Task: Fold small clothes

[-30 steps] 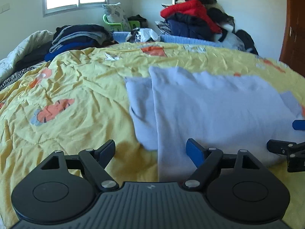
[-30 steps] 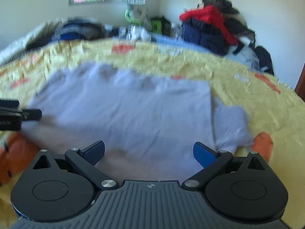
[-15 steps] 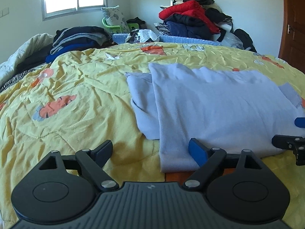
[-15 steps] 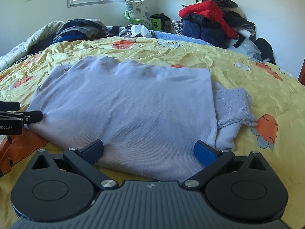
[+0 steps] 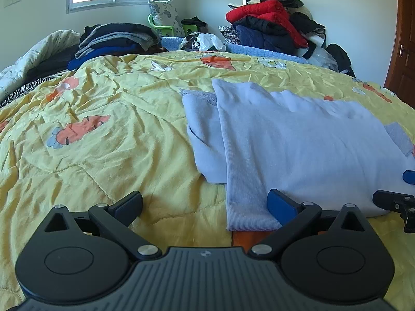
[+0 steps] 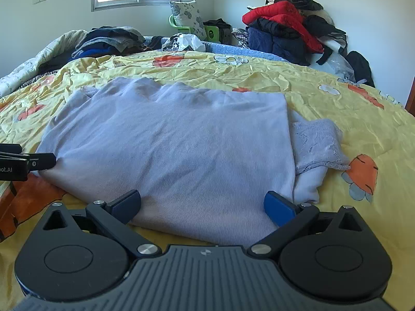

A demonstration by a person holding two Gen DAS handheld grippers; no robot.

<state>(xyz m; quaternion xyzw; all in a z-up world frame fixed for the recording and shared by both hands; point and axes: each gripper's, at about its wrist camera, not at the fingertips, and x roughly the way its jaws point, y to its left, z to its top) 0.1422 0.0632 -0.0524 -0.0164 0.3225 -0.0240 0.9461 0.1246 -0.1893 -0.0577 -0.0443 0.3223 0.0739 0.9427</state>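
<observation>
A pale lilac-blue knit garment [image 5: 293,140] lies folded flat on the yellow bedspread [image 5: 103,129]; a lace-trimmed layer sticks out at its right side in the right wrist view [image 6: 316,145]. My left gripper [image 5: 205,203] is open and empty, low over the bedspread at the garment's near left corner. My right gripper [image 6: 202,202] is open and empty, with its jaws apart over the garment's [image 6: 181,142] near edge. Each gripper's fingertips show at the edge of the other's view.
Stacked dark folded clothes [image 5: 116,39] sit at the far left of the bed. A pile of red and dark jackets [image 5: 272,26] rises at the far right corner. A green chair with a cushion [image 5: 166,20] stands under the window. A wooden door [image 5: 404,39] is at right.
Both grippers have drawn back and lifted slightly from the garment, which now lies still and flat. The right wrist view has gone from blurred to sharp.
</observation>
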